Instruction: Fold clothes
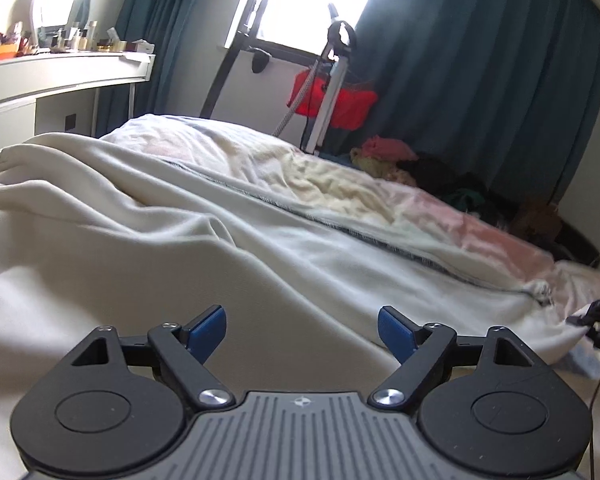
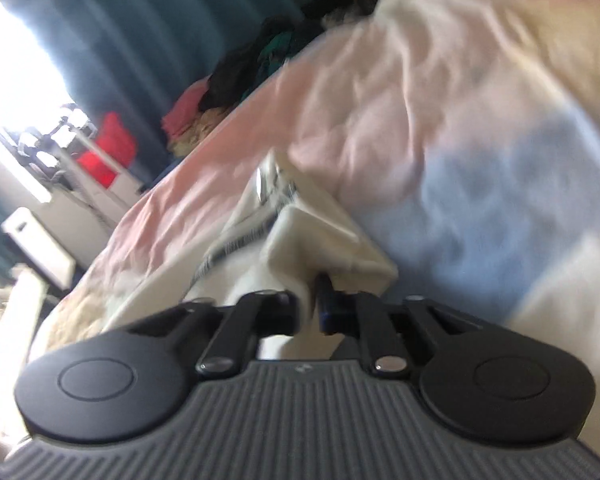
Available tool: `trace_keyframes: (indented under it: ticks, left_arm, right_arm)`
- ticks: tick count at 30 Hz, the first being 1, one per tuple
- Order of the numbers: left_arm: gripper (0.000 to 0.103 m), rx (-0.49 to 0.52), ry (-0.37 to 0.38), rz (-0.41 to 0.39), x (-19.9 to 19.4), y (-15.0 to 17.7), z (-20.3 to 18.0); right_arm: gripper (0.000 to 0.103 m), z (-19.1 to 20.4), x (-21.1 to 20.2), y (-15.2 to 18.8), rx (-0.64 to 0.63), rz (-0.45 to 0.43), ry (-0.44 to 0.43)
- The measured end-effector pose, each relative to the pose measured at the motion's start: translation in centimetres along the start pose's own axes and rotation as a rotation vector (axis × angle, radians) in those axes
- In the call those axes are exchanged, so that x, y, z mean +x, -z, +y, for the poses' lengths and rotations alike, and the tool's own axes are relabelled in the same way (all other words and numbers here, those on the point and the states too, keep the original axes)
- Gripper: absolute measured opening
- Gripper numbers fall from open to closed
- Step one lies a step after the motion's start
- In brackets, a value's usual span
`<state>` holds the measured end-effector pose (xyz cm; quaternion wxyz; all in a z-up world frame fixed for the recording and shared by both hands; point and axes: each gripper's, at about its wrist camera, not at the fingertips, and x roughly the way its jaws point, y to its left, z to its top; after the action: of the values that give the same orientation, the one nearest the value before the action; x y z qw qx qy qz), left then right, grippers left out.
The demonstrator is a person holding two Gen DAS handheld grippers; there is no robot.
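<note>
Pink duvet (image 1: 500,232) probably underlies garment (image 1: 140,220).

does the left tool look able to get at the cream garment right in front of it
Probably yes: the left tool stands open just above the cream fabric garment spread on the bed, with nothing between them.

The left wrist camera sits low and close over a cream garment (image 1: 148,216) on the bed (image 1: 480,224), looking level-on across it past its own spread fingers (image 1: 208,332) toward the window (image 1: 316,0) and teal curtains (image 1: 480,80). The right wrist camera is rolled hard, blurred, and very near the garment's corner (image 2: 332,236), facing along the bed. Both views share the garment, the pink-and-cream bedding, the curtains and the red cloth (image 1: 340,100) by the window.
</note>
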<state>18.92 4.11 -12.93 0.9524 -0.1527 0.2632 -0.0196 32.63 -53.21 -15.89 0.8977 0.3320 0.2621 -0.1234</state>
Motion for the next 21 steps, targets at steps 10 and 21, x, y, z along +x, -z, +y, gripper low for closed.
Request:
trace_keyframes:
  ticks: [10,21]
  left_arm:
    - [0.084,-0.108,0.000,0.005,0.5,-1.1,1.9]
    - [0.084,0.062,-0.012,-0.028,-1.1,0.1,-0.4]
  right_arm:
    - [0.005,5.1,-5.0,-8.6,-0.183,-0.285,0.026]
    - [0.007,-9.0,-2.7,1.0,-0.049,-0.100,0.166]
